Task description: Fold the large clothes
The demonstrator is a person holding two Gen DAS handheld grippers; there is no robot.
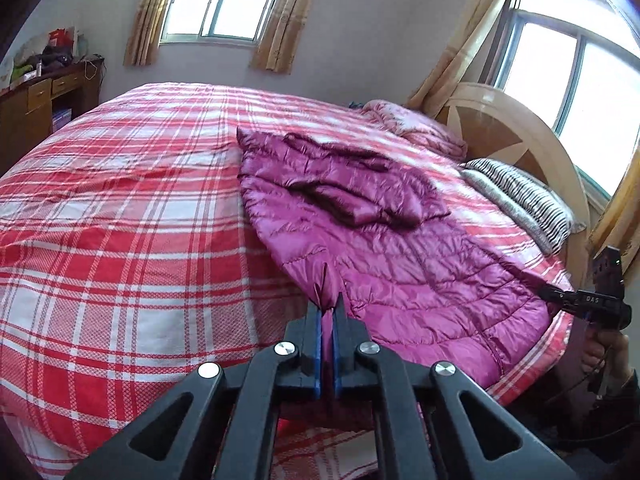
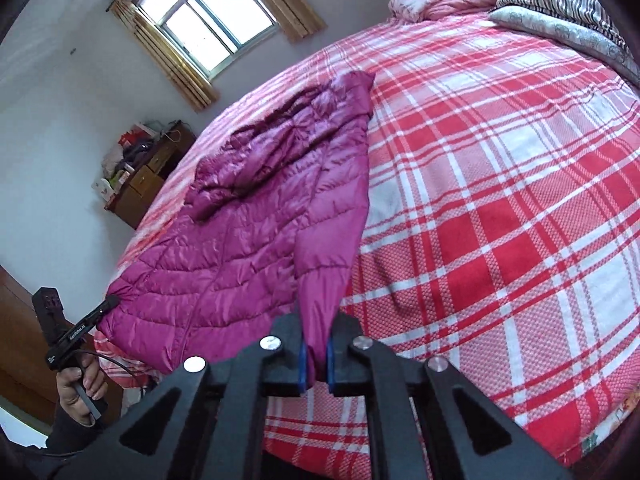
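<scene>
A magenta quilted puffer jacket point(image 1: 360, 208) lies spread on the red plaid bed point(image 1: 120, 200), with a sleeve folded across its upper part. My left gripper point(image 1: 327, 308) is shut on a pinch of the jacket's near hem, lifting it into a small peak. My right gripper point(image 1: 549, 292) shows at the right edge, clamped on the hem's other corner. In the right wrist view the right gripper point(image 2: 318, 332) is shut on a fold of the jacket point(image 2: 248, 232) that hangs up between its blue pads. The left gripper point(image 2: 111, 303) pinches the far hem corner, held by a hand point(image 2: 78, 388).
Striped and pink pillows point(image 1: 520, 196) lie by the wooden headboard point(image 1: 500, 132) at the right. A wooden desk point(image 1: 36, 108) with clutter stands past the bed's far left corner. Curtained windows point(image 1: 224, 0) line the walls. Plaid cover point(image 2: 500, 200) stretches on both sides of the jacket.
</scene>
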